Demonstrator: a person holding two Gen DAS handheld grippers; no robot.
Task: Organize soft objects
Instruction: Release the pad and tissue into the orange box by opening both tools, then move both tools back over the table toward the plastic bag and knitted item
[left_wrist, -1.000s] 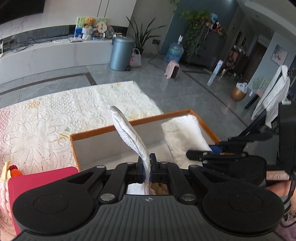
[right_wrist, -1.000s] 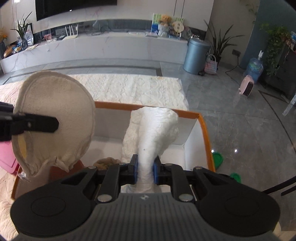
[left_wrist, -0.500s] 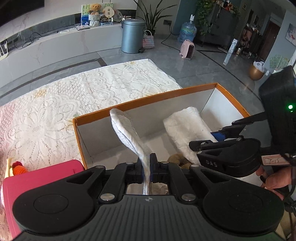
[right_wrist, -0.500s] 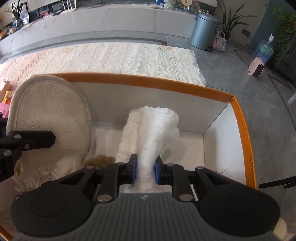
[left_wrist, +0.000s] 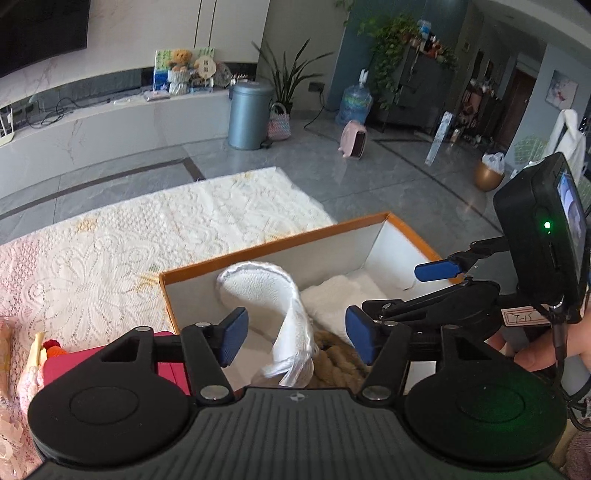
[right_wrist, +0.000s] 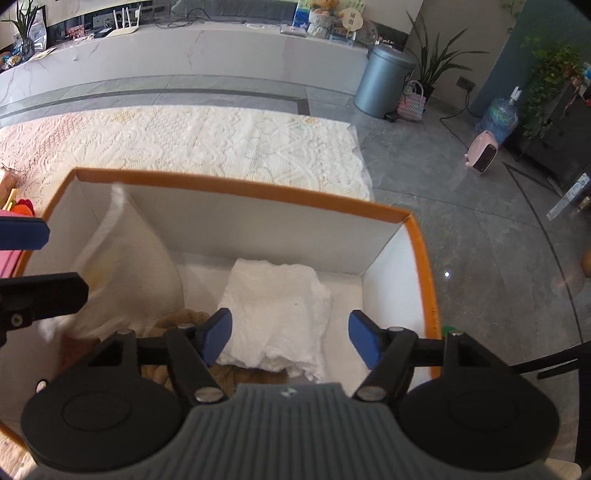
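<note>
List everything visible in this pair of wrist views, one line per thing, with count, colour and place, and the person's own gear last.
Box: 1, orange rim, white inside, on the lace cloth.
Cream pad: 1, off-white, curled in the box's left part.
White towel: 1, white, on the box floor, right of centre.
Brown plush item: 1, tan, near edge of box, mostly hidden.
Lace cloth: 1, cream, under the box.
Pink box: 1, magenta, left of the box.
Bin: 1, blue-grey, on the floor.
Water jug: 1, blue, by the plants.
Teddy bear: 1, tan, on the counter.
Left gripper: 1, black, blue pads, open.
Right gripper: 1, same, open.
</note>
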